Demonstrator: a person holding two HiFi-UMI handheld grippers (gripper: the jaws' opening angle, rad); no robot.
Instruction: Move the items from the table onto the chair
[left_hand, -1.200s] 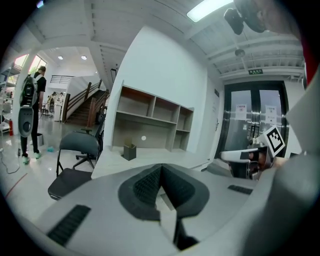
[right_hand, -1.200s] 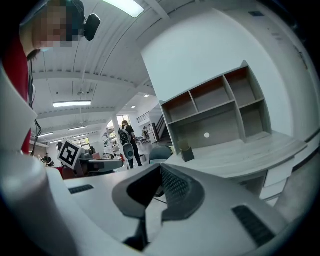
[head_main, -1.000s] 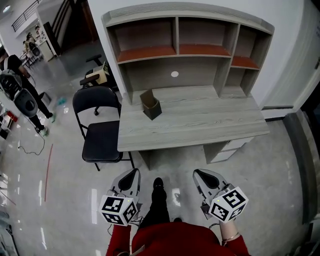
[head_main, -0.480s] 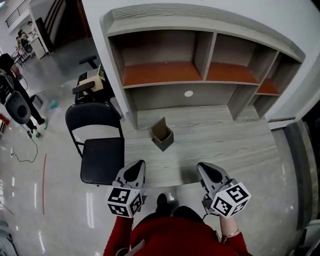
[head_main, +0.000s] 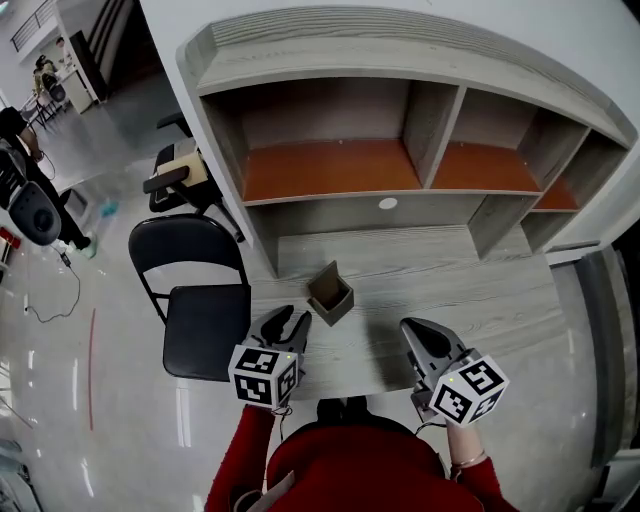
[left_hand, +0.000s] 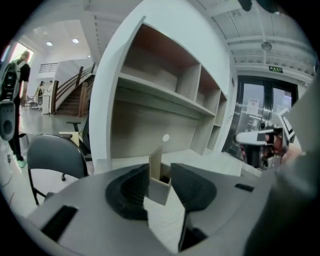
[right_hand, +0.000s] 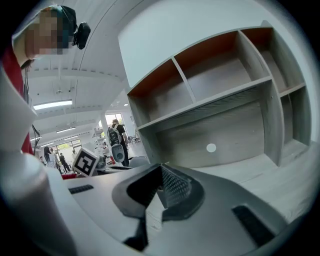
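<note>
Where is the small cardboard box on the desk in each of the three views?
Head view: cardboard box near the centre, on the front-left part of the desk.
Left gripper view: centre, slightly low, with its flap standing upright.
Right gripper view: not in it.
Shared landmark: the round white disc on the desk's back panel.
</note>
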